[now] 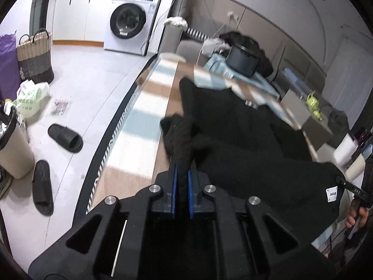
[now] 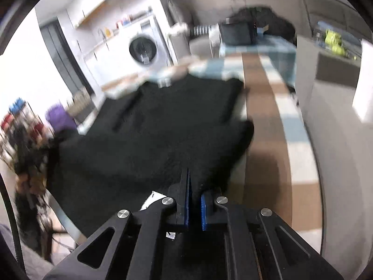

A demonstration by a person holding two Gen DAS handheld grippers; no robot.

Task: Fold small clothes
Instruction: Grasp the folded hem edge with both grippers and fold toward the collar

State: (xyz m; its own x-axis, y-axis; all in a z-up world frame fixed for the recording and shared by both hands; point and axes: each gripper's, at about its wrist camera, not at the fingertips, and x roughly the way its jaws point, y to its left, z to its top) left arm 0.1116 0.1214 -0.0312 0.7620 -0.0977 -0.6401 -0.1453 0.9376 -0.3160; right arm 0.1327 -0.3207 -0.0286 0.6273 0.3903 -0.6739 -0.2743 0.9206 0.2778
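Observation:
A black knit garment (image 1: 244,137) lies spread over the checked tablecloth (image 1: 139,121). My left gripper (image 1: 182,163) is shut on a bunched corner of it at its left edge. A white label (image 1: 331,194) shows at the garment's near right corner, where the other gripper's tip holds it. In the right wrist view the same black garment (image 2: 163,126) stretches ahead, and my right gripper (image 2: 193,186) is shut on its near edge, the cloth draped over the right finger. The right wrist view is blurred by motion.
A black bin (image 1: 242,59) and dark clothes sit at the table's far end. On the floor at left are two black slippers (image 1: 65,137), a woven basket (image 1: 35,56), a white bag and a washing machine (image 1: 130,23). A green teapot (image 1: 312,100) stands on a side counter.

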